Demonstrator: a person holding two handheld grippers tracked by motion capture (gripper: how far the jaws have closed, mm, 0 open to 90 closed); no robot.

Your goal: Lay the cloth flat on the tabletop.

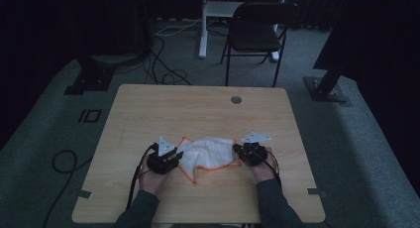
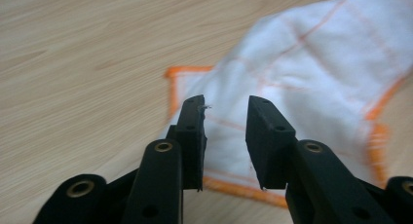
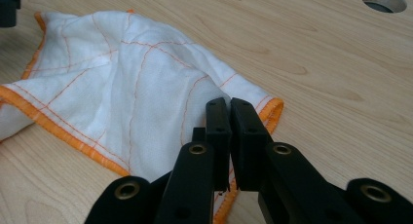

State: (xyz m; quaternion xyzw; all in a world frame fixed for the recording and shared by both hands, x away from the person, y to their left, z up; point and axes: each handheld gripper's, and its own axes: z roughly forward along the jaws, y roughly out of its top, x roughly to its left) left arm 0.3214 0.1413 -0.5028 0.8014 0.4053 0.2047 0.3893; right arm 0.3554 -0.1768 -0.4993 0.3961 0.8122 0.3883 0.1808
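Observation:
A white cloth with an orange hem and thin orange grid lines lies crumpled on the wooden table, near the front. My left gripper is at the cloth's left edge. In the left gripper view its jaws stand open above the cloth, with nothing pinched between them. My right gripper is at the cloth's right edge. In the right gripper view its jaws are pressed together on a raised fold of the cloth beside the hem.
A round cable hole sits near the table's far edge, also in the right gripper view. Behind the table stand a black folding chair and a white desk leg. Cables lie on the floor at the left.

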